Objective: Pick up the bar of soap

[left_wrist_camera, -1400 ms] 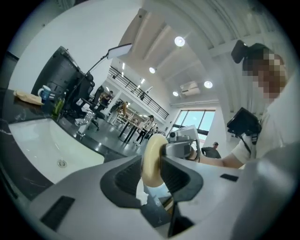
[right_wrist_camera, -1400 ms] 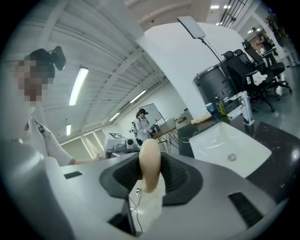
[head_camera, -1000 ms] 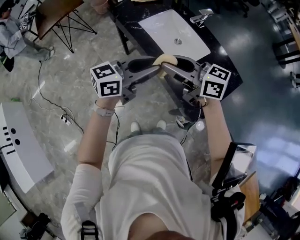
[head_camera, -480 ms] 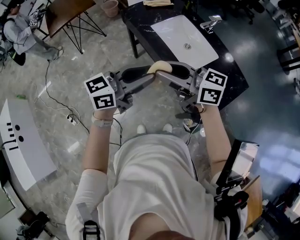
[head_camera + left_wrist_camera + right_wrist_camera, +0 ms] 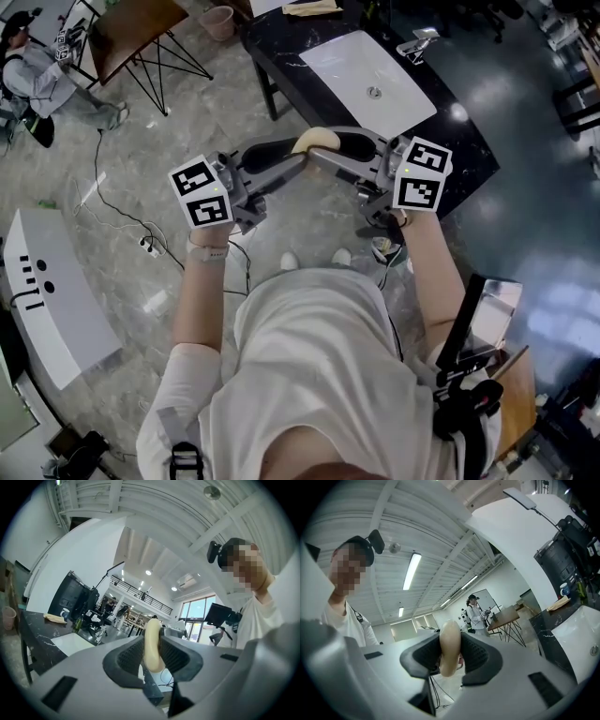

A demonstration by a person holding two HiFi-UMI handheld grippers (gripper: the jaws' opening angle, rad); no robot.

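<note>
Soap bar (image 5: pixel 315 141) hangs in the air, short of the bench (image 5: pixel 277 42), pinched between both tools: left gripper (image 5: pixel 281 154) and right gripper (image 5: pixel 349 147) each have jaws closed tight on it. The pickup looks done; any next move calls for matched, steady hands.

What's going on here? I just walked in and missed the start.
A person holds two grippers. The left gripper and the right gripper are both clamped on one pale bar of soap from opposite sides. It is held in the air, near the black counter with its white sink.
</note>
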